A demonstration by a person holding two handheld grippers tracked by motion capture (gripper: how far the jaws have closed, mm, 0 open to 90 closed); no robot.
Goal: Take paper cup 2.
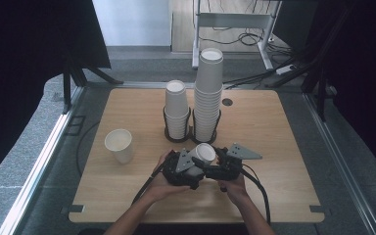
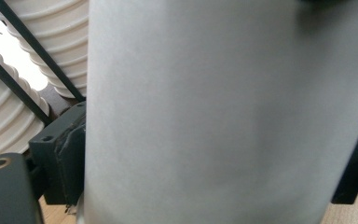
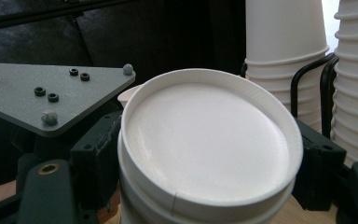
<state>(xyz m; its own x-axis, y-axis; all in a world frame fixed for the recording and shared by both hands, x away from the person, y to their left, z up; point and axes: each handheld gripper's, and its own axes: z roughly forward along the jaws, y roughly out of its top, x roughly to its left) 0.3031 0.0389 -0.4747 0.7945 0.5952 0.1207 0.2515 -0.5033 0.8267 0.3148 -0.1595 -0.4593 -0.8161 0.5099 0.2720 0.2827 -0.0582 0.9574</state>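
Both grippers, left gripper [image 1: 192, 166] and right gripper [image 1: 214, 165], clamp nested paper cups [image 1: 203, 154] at the tabletop's [image 1: 127, 186] six o'clock edge, apparently bracing opposite sides to separate one cup.

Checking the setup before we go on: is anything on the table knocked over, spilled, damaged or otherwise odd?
Nothing stands out. The two stacks of cups stand upright in their black holders, the single cup stands upright on the table, and nothing is spilled. The upside-down cups sit between the left gripper and right gripper.
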